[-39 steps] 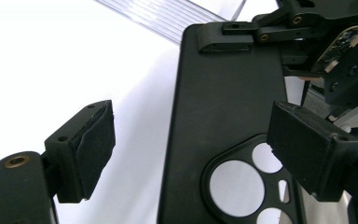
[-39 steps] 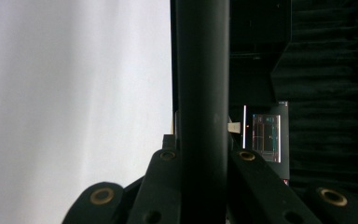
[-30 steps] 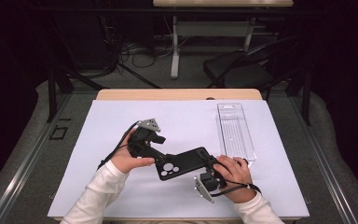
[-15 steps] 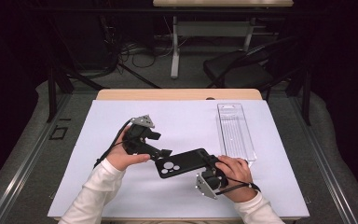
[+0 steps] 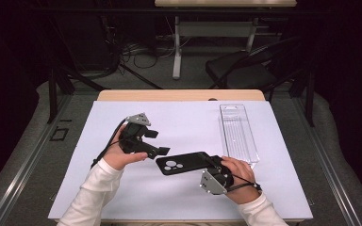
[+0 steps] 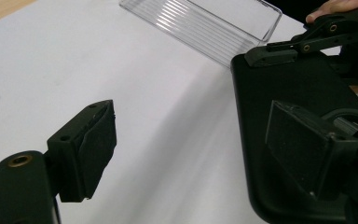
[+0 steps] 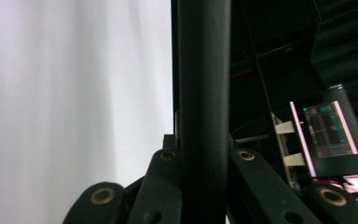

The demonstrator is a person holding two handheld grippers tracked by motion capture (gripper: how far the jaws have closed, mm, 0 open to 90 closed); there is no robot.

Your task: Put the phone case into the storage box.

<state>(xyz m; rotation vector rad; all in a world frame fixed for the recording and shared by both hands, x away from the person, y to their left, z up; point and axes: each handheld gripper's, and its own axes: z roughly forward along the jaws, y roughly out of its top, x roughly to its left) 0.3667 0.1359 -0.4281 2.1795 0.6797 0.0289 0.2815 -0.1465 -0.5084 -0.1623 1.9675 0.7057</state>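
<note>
Table covered by a white sheet [image 5: 179, 197]; person seated at the near edge, white sleeves, one gripper in each hand.

Right gripper [image 5: 215, 163]: jaws pressed onto the end of a black phone case [image 5: 184, 163], one jaw on each face. In the right gripper view the case [image 7: 203, 93] runs edge-on straight up between the two jaws, which close against it from both sides. The case extends from this gripper toward the left gripper, camera cut-outs at its far end. Whether it rests on the sheet or is held just above it cannot be told. The grey plate of the right gripper faces the person.

Left gripper [image 5: 156, 142]: jaws spread wide, nothing between them. In the left gripper view the two pads stand well apart with bare white sheet [image 6: 168, 116] between; the pad on the right of that view overlaps the camera-cut-out end of the case [image 6: 298, 93], but contact cannot be confirmed. In the same view the right gripper [image 6: 279, 51] is seen farther off, clamped on the opposite end of the case.

Clear plastic tray [image 5: 238, 132]: lies on the sheet beyond the right gripper, long axis running away from the person, near the right hand [image 5: 238, 172]. In the left gripper view the tray [image 6: 200, 23] is past the case, beyond the open jaws.

Left hand [image 5: 122, 153] grips the left gripper body; cable trails back along the sleeve.
</note>
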